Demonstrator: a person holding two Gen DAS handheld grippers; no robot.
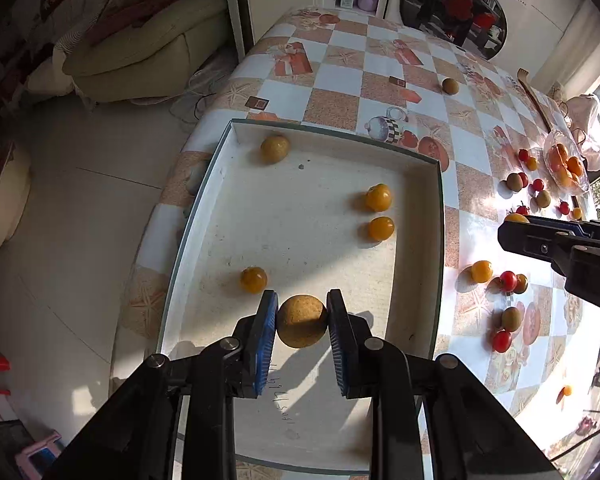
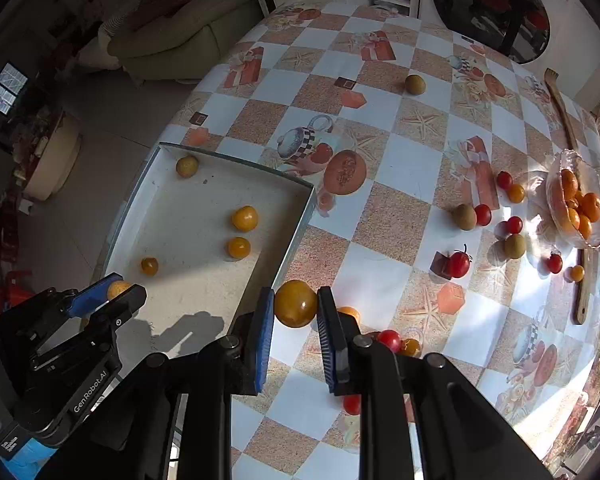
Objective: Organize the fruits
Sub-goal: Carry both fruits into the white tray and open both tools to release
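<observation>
My left gripper (image 1: pixel 302 312) is shut on a round tan fruit (image 1: pixel 301 321) and hangs over the near part of a shallow white tray (image 1: pixel 436 216). In the tray lie three yellow tomatoes (image 1: pixel 379 197) and one tan fruit (image 1: pixel 275 149) at its far corner. My right gripper (image 2: pixel 292 307) is shut on a yellow tomato (image 2: pixel 295 304), above the checked tablecloth just right of the tray's (image 2: pixel 296 216) right wall. The left gripper (image 2: pixel 120 292) with its tan fruit shows at the left of the right wrist view. The right gripper's fingers (image 1: pixel 540 240) enter the left wrist view from the right.
Red tomatoes (image 2: pixel 459 264), yellow ones (image 2: pixel 516 193) and brown-green fruits (image 2: pixel 465 216) lie scattered over the right half of the table (image 2: pixel 380 208). A glass bowl (image 2: pixel 556 176) of oranges stands far right beside a long wooden stick (image 2: pixel 560 112). One brown fruit (image 2: pixel 415 84) sits alone at the back. The table edge drops to the floor on the left.
</observation>
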